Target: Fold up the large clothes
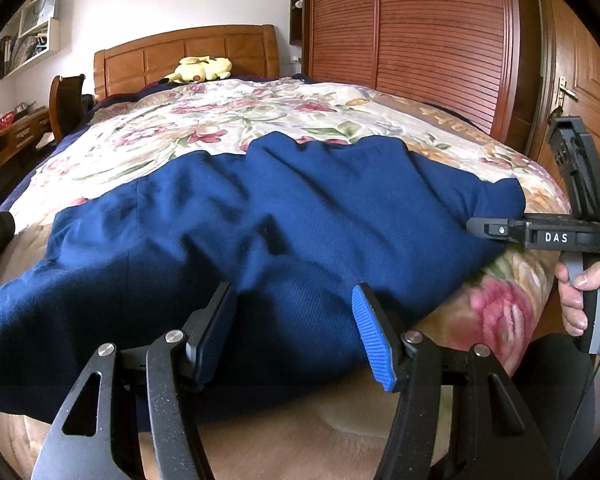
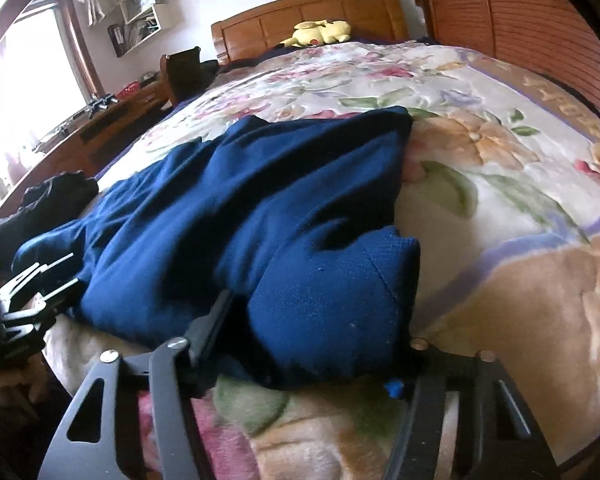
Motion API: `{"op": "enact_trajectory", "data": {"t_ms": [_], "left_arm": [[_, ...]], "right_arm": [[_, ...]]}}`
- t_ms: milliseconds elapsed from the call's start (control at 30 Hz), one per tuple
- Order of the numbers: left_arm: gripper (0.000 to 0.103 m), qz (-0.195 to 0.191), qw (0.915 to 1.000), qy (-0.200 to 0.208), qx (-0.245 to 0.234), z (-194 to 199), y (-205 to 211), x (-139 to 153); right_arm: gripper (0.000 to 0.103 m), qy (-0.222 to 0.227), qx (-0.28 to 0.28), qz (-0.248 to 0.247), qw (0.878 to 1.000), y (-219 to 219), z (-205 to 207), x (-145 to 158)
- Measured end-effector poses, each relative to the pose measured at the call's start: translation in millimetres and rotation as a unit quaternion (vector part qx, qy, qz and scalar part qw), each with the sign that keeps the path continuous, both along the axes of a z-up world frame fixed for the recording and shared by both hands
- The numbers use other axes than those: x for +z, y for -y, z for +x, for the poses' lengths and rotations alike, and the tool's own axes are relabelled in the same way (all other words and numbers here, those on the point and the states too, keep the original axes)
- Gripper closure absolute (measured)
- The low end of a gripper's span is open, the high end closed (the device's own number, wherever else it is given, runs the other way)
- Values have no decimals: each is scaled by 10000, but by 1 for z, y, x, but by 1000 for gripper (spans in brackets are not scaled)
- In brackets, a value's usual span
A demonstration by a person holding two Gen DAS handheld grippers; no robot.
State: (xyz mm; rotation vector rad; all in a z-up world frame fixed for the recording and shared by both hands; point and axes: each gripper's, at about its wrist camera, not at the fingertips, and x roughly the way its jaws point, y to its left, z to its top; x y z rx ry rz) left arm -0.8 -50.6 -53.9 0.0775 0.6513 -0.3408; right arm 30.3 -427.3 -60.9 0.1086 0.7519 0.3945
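Note:
A large dark blue garment (image 1: 260, 216) lies rumpled across the near end of a bed with a floral blanket (image 1: 236, 120). My left gripper (image 1: 296, 332) is open over the garment's near edge, fingers apart, nothing between them. My right gripper (image 1: 480, 227) shows at the garment's right corner in the left wrist view. In the right wrist view the garment (image 2: 236, 200) fills the middle, and its near corner (image 2: 332, 300) lies between my right gripper's (image 2: 312, 344) spread fingers, draped over the right one. The fingers stand wide apart.
A yellow plush toy (image 1: 202, 69) lies by the wooden headboard (image 1: 188, 52). A wooden wardrobe (image 1: 412, 32) runs along the right side of the bed. A desk and chair (image 2: 180, 68) stand to the left. Dark clothing (image 2: 56, 192) lies at the bed's left edge.

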Motion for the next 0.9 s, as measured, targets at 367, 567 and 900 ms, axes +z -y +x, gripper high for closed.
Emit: {"op": "enact_trajectory", "data": {"t_ms": [367, 567, 900], "left_arm": [[42, -246, 9994, 120, 226, -12, -28, 13], [42, -536, 9969, 327, 470, -27, -64, 30], [42, -747, 9889, 750, 1040, -66, -140, 49]], "right_arm": [[75, 848, 77, -281, 9960, -17, -14, 46], [77, 1326, 353, -562, 9889, -52, -14, 79], [79, 1988, 1674, -948, 9610, -183, -31, 115]]}}
